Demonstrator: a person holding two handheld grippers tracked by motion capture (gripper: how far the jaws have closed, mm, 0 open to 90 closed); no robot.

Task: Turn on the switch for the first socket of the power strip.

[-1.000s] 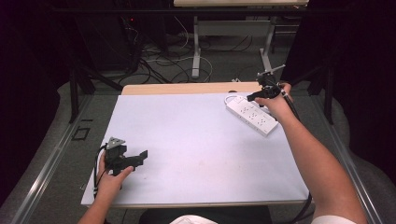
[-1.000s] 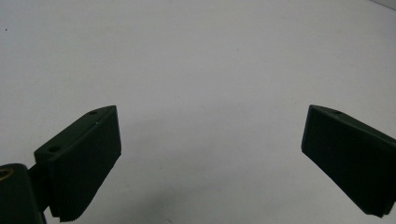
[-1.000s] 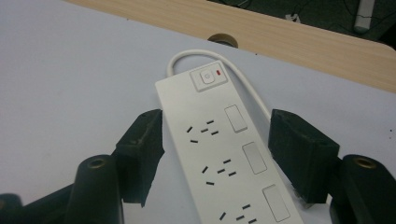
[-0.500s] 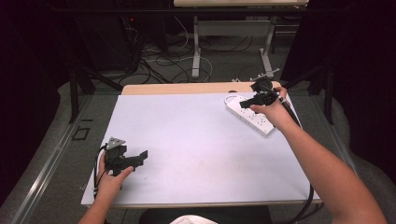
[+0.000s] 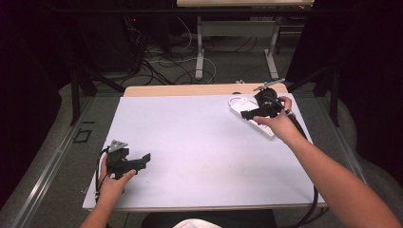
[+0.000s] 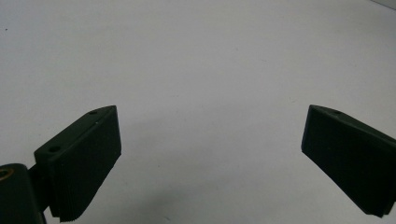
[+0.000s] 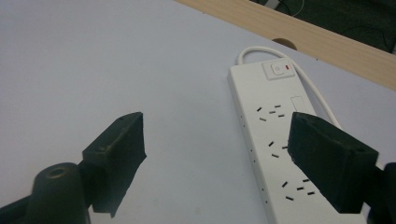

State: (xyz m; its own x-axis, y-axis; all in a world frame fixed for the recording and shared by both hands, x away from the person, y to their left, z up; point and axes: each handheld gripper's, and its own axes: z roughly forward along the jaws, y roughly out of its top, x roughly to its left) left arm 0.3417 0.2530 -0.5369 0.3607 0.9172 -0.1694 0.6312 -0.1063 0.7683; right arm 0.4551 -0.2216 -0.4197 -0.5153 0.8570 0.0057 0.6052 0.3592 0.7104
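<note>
At the far right corner of the white table top (image 5: 199,142), a white power strip (image 5: 247,116) lies flat, its length running at a slant from the far edge toward the person. Its switch (image 7: 277,70), with a small red mark, sits at the far end, and a white cord (image 7: 313,93) loops out from that end along the strip's side. The right gripper (image 5: 247,114) hovers just over the strip, held by the right hand (image 5: 278,124). Its jaws have just been opening and now stand wide, with nothing between the pads; in the right gripper view one jaw hangs over the bare table and the other over the socket rows. Well apart, near the close left corner, the left gripper (image 5: 142,159) rests low over the table in the left hand (image 5: 114,183). Its jaws are also spread wide, with bare white surface between them. A strip of wood (image 5: 190,89) shows along the table's far edge.
</note>
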